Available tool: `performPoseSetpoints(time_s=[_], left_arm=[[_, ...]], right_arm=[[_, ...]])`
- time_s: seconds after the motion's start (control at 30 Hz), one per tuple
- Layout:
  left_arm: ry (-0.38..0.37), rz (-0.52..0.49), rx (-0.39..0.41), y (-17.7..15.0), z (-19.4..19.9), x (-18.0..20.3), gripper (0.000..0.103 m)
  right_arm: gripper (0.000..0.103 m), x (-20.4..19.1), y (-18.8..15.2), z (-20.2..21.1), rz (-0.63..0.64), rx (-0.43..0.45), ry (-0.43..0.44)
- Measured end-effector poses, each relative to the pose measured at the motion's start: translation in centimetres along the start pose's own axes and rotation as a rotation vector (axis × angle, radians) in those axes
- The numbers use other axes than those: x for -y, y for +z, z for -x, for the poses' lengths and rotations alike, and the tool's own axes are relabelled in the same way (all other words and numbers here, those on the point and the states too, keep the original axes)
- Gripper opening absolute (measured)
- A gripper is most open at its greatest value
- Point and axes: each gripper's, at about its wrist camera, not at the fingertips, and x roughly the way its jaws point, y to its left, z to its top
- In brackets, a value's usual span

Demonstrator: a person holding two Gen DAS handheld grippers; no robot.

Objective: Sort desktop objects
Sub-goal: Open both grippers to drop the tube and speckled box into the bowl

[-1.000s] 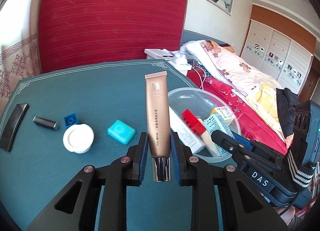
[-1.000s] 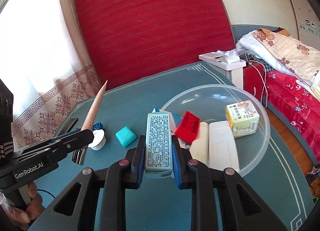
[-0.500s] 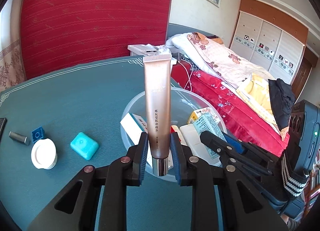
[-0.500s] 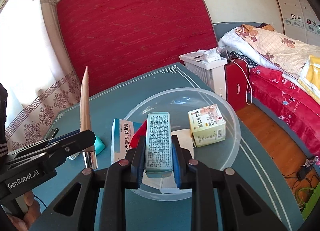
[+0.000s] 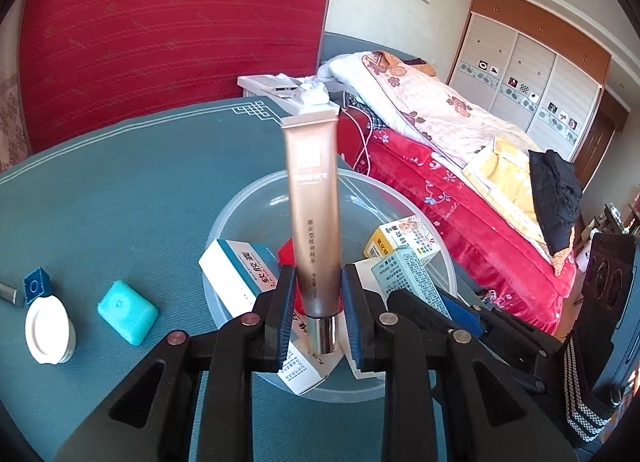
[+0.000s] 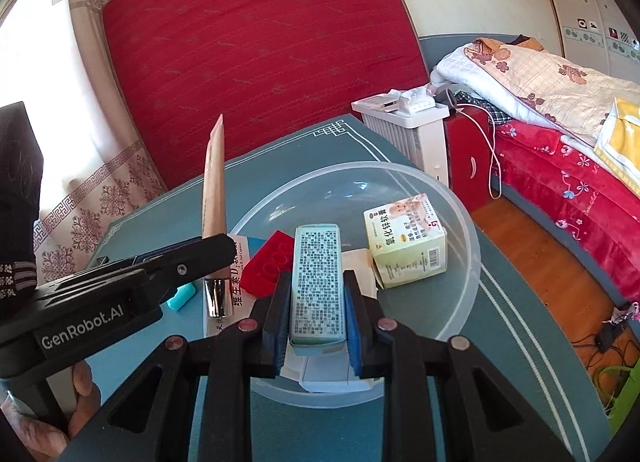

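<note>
My left gripper (image 5: 316,302) is shut on a tall bronze cosmetic tube (image 5: 314,206), held upright over the near rim of a clear plastic bowl (image 5: 240,206). My right gripper (image 6: 318,302) is shut on a pale teal box with small print (image 6: 318,278), held above the same bowl (image 6: 468,262). In the bowl lie a red brick (image 6: 268,266), a yellow-green medicine box (image 6: 408,242) and white boxes (image 5: 240,274). The tube also shows in the right wrist view (image 6: 214,186).
On the teal table (image 5: 140,190) left of the bowl lie a turquoise case (image 5: 128,312), a white round lid (image 5: 50,330), a small blue brick (image 5: 36,286) and a dark cylinder (image 5: 8,294). A white heater (image 6: 408,130) and a bed (image 5: 460,166) stand beyond the table edge.
Both grippers moved right and forward, from beside the bowl to over it, each keeping its object. The loose items have slid to the left of the left wrist view.
</note>
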Motion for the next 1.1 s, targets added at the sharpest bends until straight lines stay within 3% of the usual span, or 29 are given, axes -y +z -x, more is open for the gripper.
performPoseSetpoints(time_s=[0.13, 0.23, 0.57, 0.7, 0.87, 1.1], left_arm=[[0.01, 0.02, 0.008, -0.2, 0.2, -0.6, 0.063], [0.017, 0.028, 0.017, -0.5, 0.7, -0.9, 0.064], [0.06, 0.078, 0.014, -1.6, 1.5, -2.4, 0.064], [0.098, 0.081, 0.011, -2.3, 2.0, -3.1, 0.064], [0.135, 0.086, 0.018, -3.1, 2.4, -3.9, 0.074], [0.169, 0.114, 0.019, -3.8, 3.4, -5.9, 0.074]], right_arm=[[0.032, 0.3, 0.0, -0.1, -0.017, -0.001, 0.006], [0.04, 0.3, 0.0, 0.2, -0.017, 0.011, 0.002], [0.041, -0.2, 0.3, 0.3, -0.009, 0.017, 0.01], [0.047, -0.5, 0.2, 0.3, -0.003, 0.02, 0.009], [0.052, -1.1, -0.1, 0.4, 0.01, 0.021, 0.018], [0.071, -2.2, -0.7, 0.7, 0.032, 0.027, 0.036]])
